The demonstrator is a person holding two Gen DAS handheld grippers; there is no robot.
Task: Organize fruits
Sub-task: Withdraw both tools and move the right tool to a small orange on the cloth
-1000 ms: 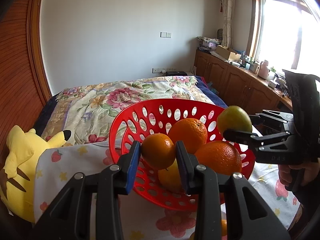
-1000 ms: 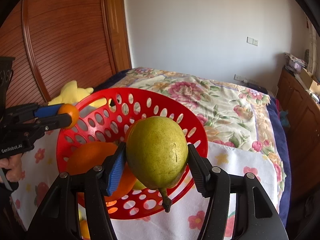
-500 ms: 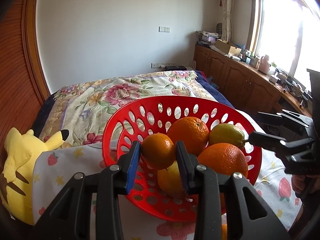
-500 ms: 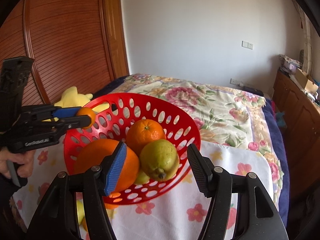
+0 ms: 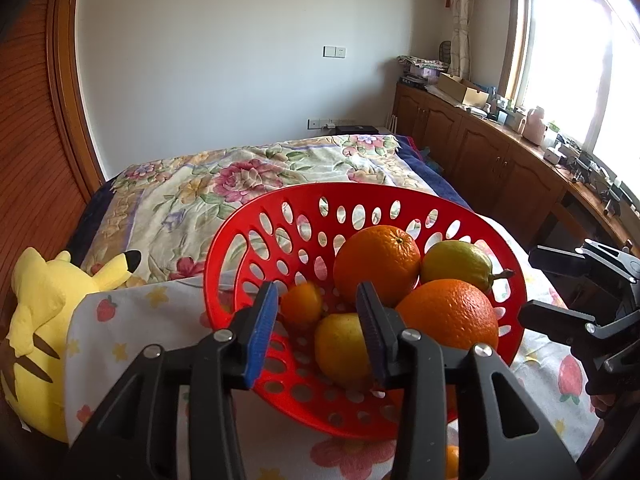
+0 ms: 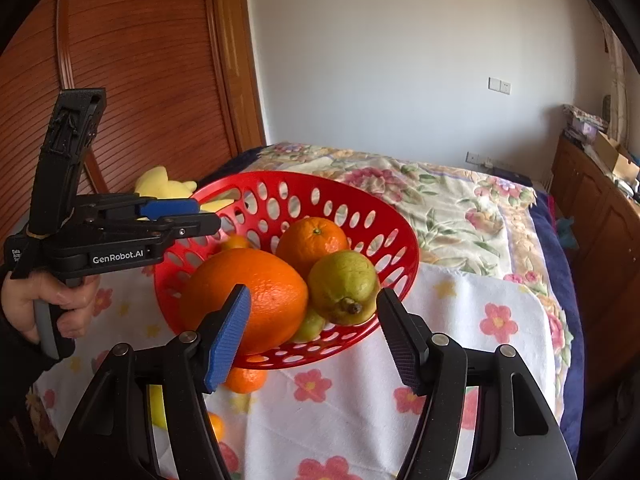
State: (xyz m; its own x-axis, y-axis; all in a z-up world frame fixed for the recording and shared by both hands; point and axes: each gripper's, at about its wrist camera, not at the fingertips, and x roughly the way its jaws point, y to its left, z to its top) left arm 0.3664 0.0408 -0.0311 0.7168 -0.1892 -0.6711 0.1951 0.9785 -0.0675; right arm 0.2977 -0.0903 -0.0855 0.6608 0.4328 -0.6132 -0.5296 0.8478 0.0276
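Note:
A red perforated basket (image 5: 384,196) (image 6: 360,192) sits on a flowered cloth. It holds two big oranges (image 5: 376,258) (image 5: 448,314), a green pear (image 5: 456,260) (image 6: 344,286), a yellow fruit (image 5: 340,344) and a small mandarin (image 5: 301,304) (image 6: 236,243). My left gripper (image 5: 318,326) is open over the basket's near rim, the mandarin lying loose beyond it; in the right wrist view it (image 6: 196,216) is at the left rim. My right gripper (image 6: 316,340) is open and empty, just short of the basket.
A small orange (image 6: 245,380) lies on the cloth (image 6: 460,312) under the basket's edge, with another orange (image 6: 216,426) and a yellow fruit (image 6: 158,408) lower left. A yellow plush toy (image 5: 40,312) lies at the left. A flowered bed (image 5: 240,176) is behind; wooden cabinets (image 5: 500,160) stand at right.
The right gripper opened, let the pear drop into the basket and drew back. The left gripper then opened and the mandarin fell into the basket.

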